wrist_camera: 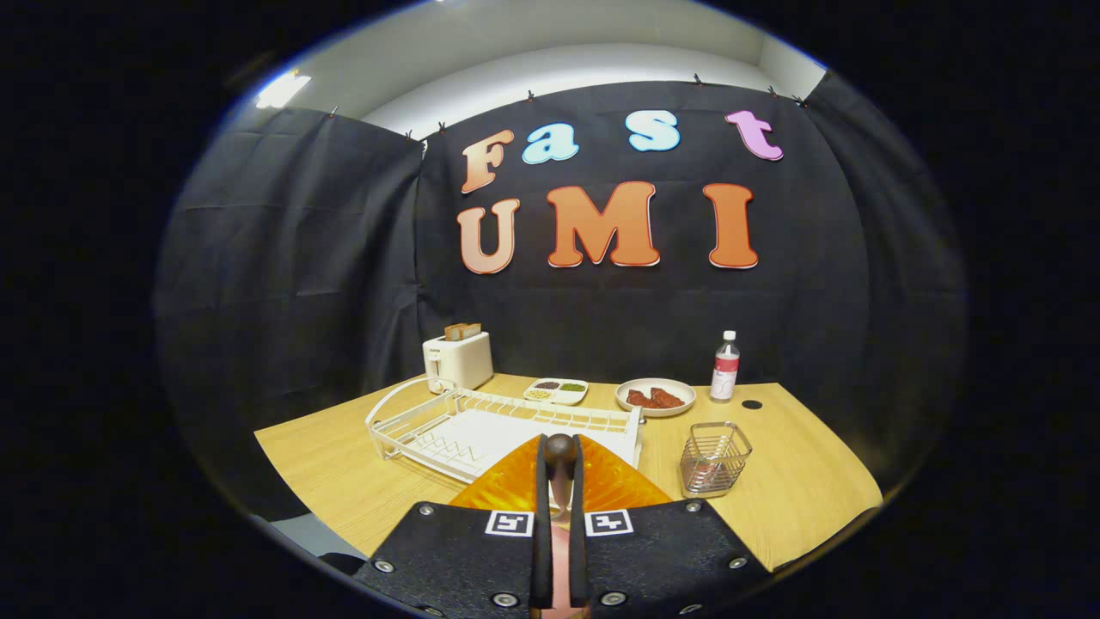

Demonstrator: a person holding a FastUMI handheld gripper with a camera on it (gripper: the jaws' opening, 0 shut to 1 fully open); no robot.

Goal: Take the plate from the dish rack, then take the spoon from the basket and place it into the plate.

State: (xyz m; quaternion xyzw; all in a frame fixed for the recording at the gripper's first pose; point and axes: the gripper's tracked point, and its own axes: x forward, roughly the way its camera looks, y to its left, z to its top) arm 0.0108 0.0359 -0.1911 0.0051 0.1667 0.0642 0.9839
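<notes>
My gripper [560,456] is shut on the spoon [560,449], whose dark rounded end sticks up between the fingertips while its pale stem runs down the narrow gap. Directly under and just ahead of the fingers lies the ribbed orange plate [507,486] on the wooden table, in front of the white dish rack [481,430]. The fingers cover the near part of the plate. The rack holds no dishes. To the right of the plate stands the wire basket [713,460], with nothing in it.
Along the back of the table [799,490] stand a white toaster [457,359] with bread, a small divided tray [557,391], a white plate of reddish food [656,397] and a bottle [725,367]. A black cloth wall closes the booth behind.
</notes>
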